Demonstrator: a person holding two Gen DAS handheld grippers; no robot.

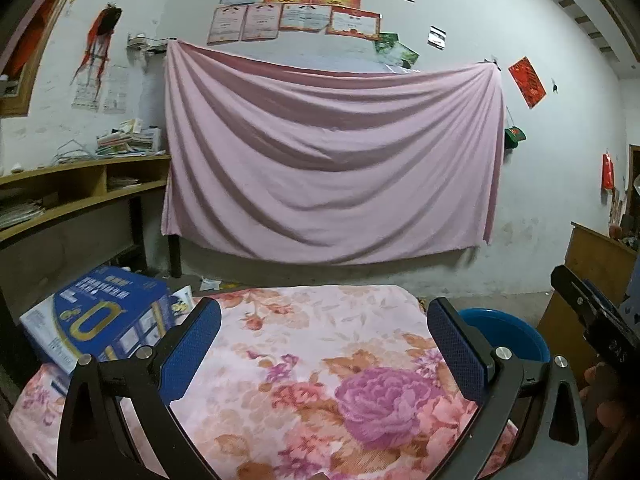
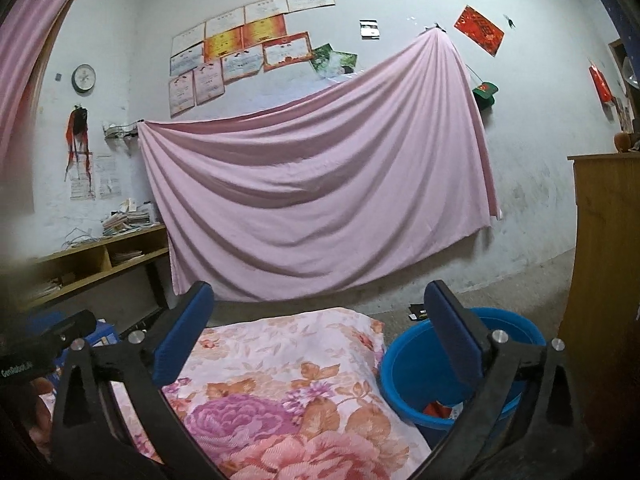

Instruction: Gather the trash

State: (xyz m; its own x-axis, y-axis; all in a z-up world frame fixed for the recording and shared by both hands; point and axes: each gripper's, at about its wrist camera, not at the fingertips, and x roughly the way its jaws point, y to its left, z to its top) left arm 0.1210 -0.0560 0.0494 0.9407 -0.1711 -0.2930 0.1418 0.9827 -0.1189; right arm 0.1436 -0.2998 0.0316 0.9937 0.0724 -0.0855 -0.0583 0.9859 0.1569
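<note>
My left gripper (image 1: 324, 312) is open and empty above a table covered with a floral cloth (image 1: 304, 360). My right gripper (image 2: 320, 300) is open and empty, above the same floral cloth (image 2: 288, 380) and left of a blue basin (image 2: 412, 368). The basin stands on the floor to the right of the table and holds some red trash (image 2: 438, 410). The basin's rim also shows in the left wrist view (image 1: 508, 328). Part of the right gripper's body (image 1: 592, 320) shows at the right edge of the left wrist view. I see no loose trash on the cloth.
A blue and white carton (image 1: 96, 316) lies at the table's left. A wooden shelf desk with books (image 1: 80, 184) stands at the left wall. A pink sheet (image 1: 332, 152) hangs on the back wall. A wooden cabinet (image 2: 604, 280) stands at the right. Small scraps (image 1: 210, 282) lie on the floor.
</note>
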